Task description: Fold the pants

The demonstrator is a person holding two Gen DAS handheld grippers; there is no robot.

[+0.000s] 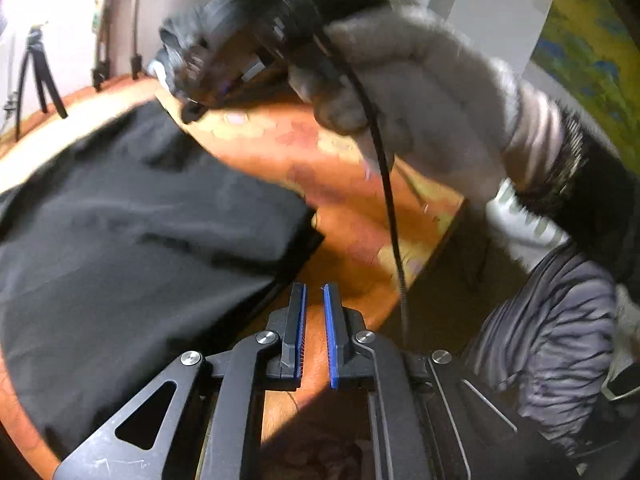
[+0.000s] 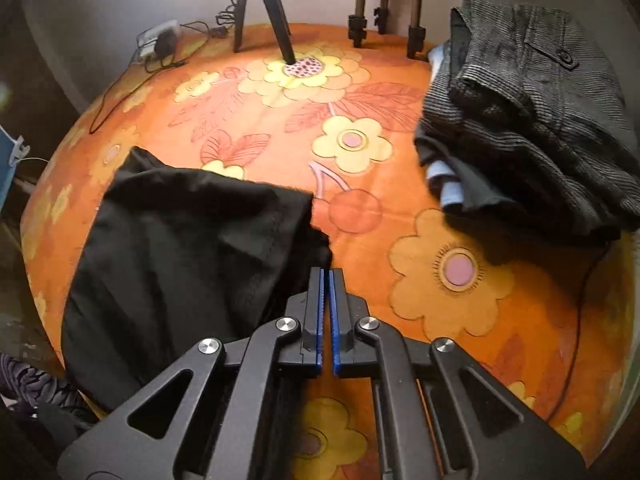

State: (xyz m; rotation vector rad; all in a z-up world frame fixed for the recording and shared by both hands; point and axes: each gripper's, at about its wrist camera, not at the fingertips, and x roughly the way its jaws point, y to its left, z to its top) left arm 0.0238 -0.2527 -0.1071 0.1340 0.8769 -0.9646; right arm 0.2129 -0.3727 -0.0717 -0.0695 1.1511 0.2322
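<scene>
Jaws: right gripper (image 2: pixel 325 276) is closed pad to pad, nothing visibly pinched, tips just beside the near corner of the black pants (image 2: pixel 188 248). Left gripper (image 1: pixel 315 294) is nearly closed, a thin gap between the blue pads, bare cloth showing through it, so empty.

Pants lie part-folded on the orange flowered tablecloth (image 2: pixel 360 208), toward the left in the right-wrist view. Long axis seems to run from the near left edge away toward table centre; the stitched hem end faces right, toward the right gripper.

Next grab, my read: reopen, pinch both layers at the hem corner, lift low, carry along the long axis, keep edges aligned.

Grey folded clothes (image 2: pixel 532 116) sit well apart, far right; tripod legs (image 2: pixel 276 20) behind.
</scene>
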